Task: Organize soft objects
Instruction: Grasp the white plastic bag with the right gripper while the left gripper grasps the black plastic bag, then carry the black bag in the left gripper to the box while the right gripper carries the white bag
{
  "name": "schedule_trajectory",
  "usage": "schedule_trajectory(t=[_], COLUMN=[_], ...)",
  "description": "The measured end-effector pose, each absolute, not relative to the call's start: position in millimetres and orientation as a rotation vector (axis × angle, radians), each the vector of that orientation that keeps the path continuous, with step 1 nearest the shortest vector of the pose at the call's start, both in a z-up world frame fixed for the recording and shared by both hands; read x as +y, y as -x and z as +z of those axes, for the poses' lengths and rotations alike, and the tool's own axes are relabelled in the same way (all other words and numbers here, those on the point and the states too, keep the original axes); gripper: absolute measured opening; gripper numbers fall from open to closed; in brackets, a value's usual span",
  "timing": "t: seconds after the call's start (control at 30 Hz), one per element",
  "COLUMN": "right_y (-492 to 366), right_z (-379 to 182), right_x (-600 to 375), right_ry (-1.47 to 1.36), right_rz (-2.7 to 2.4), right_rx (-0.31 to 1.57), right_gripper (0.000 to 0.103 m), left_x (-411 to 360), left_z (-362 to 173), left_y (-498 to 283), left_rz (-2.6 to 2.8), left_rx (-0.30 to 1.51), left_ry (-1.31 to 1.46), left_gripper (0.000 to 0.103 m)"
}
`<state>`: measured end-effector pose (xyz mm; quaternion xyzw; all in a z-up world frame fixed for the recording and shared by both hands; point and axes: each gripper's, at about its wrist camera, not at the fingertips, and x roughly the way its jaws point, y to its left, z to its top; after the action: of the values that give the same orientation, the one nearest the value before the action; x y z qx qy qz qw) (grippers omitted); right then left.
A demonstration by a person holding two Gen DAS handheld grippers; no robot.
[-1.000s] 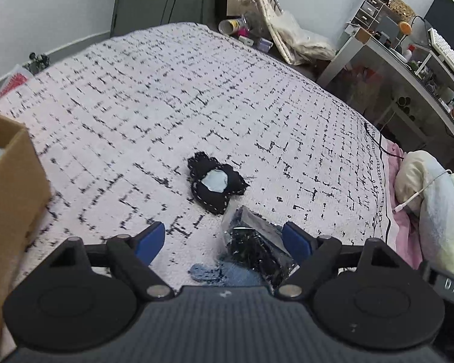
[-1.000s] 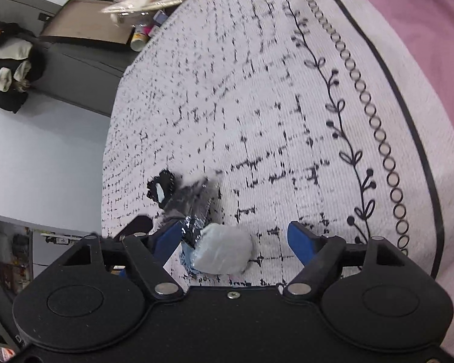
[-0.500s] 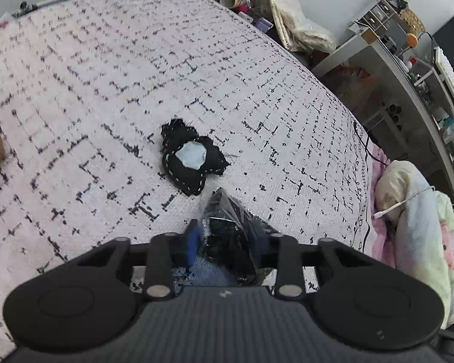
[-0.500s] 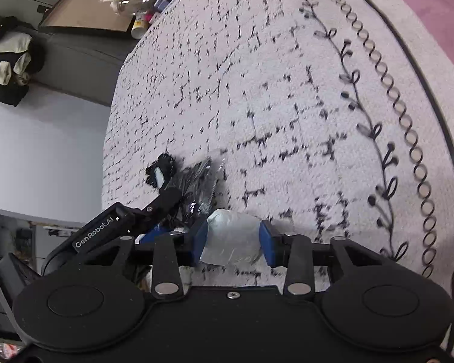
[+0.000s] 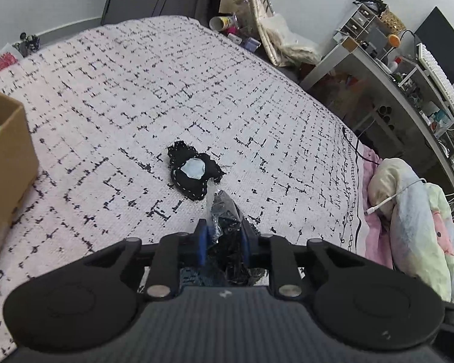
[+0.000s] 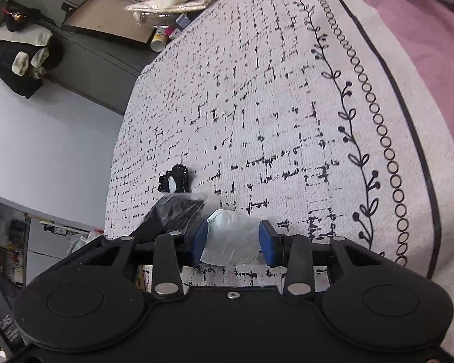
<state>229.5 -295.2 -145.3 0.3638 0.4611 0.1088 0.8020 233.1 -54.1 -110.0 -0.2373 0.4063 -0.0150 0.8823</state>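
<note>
left wrist: low over bedspread [image 5: 257, 106], facing desk [image 5: 378, 69]; right wrist: close, along bedspread; shared: black pouch [image 5: 193, 175]

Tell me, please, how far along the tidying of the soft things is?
Done: something pale already lies in the box. In hand: the left gripper grips a black bundle; the right gripper grips a white bundle. Left: the black patch on the bed.

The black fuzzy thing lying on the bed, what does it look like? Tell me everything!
The black fuzzy thing is a small, soft, lumpy fabric piece with white dashed stitching along its edge and a pale blue patch in the middle. It lies flat on the white, black-flecked bedspread, just beyond the bagged dark bundle held in the left tool. No tool touches it.
</note>
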Motion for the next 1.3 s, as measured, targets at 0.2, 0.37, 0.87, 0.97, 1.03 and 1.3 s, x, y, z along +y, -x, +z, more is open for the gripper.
schedule_trajectory(t=[0.2, 0.37, 0.87, 0.97, 1.03, 1.3], right_y=[-218.9, -208.0, -194.7, -190.8, -187.8, -172.4], right_z=[-133.9, -117.5, -92.6, -86.7, -81.9, -52.6], right_x=[-305.3, -309.4, -294.7, -289.7, -287.2, -272.5], right_ry=[-0.767, -0.729, -0.699, -0.683, -0.673, -0.610], right_rz=[0.232, 0.251, 0.265, 0.268, 0.272, 0.283], right_rx=[0.948, 0.897, 0.825, 0.813, 0.805, 0.752], right_gripper=[0.037, 0.037, 0.037, 0.037, 0.037, 0.037], left_x=[-54.3, -53.6, -44.8, -40.0, -35.1, -18.6], left_z=[-93.6, -84.4, -49.8, -43.7, -40.6, -24.7], left_y=[-214.4, -201.8, -167.2, -161.3, -158.1, -148.1], left_rz=[-0.026, -0.022, 0.000, 0.010, 0.014, 0.023], left_rx=[0.805, 0.786, 0.704, 0.697, 0.697, 0.675], left_ry=[0.453, 0.441, 0.426, 0.413, 0.421, 0.429], left_gripper=[0.021, 0.021, 0.021, 0.021, 0.021, 0.021])
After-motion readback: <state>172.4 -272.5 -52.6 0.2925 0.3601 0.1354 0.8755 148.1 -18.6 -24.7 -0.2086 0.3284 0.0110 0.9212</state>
